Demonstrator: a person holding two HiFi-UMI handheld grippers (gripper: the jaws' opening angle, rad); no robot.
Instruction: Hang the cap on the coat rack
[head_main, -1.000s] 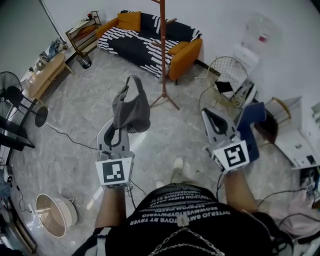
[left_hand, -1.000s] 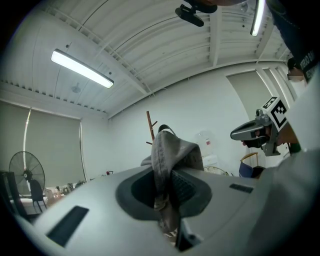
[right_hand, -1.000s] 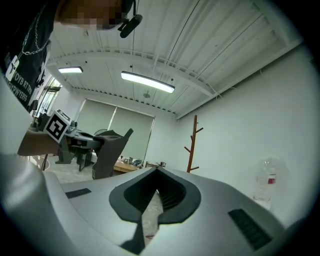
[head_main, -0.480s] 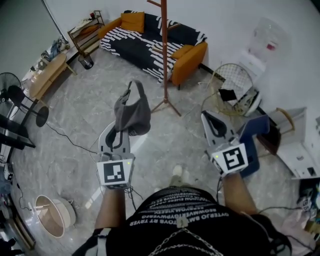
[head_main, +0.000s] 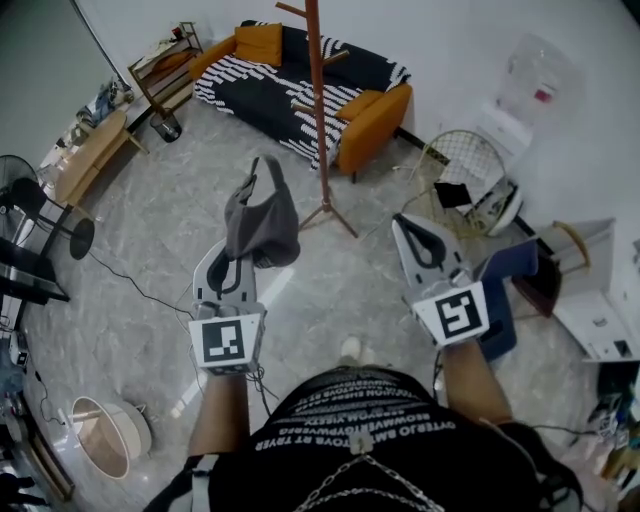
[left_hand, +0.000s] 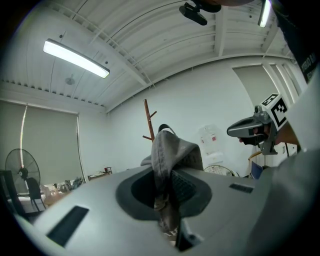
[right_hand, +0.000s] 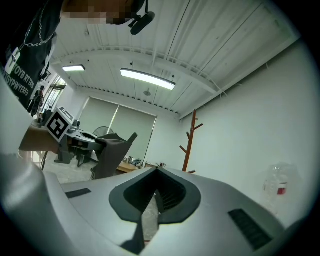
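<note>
A grey cap (head_main: 262, 222) hangs from my left gripper (head_main: 238, 262), whose jaws are shut on its fabric; in the left gripper view the cap (left_hand: 172, 152) stands up between the jaws. The brown wooden coat rack (head_main: 318, 100) stands ahead on the floor, just right of the cap, and shows beyond the cap (left_hand: 148, 120) and ahead of the right jaws (right_hand: 188, 142). My right gripper (head_main: 408, 225) is held level to the right of the rack's foot, shut and holding nothing. Both grippers are short of the rack.
An orange and striped sofa (head_main: 300, 70) stands behind the rack. A round wire basket (head_main: 455, 150) and a water dispenser (head_main: 520, 90) are at the right. At the left are a standing fan (head_main: 40, 205), a low table (head_main: 90, 145) and a basin (head_main: 105, 435).
Both grippers have moved forward across the floor toward the coat rack, which now stands taller in the head view. The cap stays held in the left gripper.
</note>
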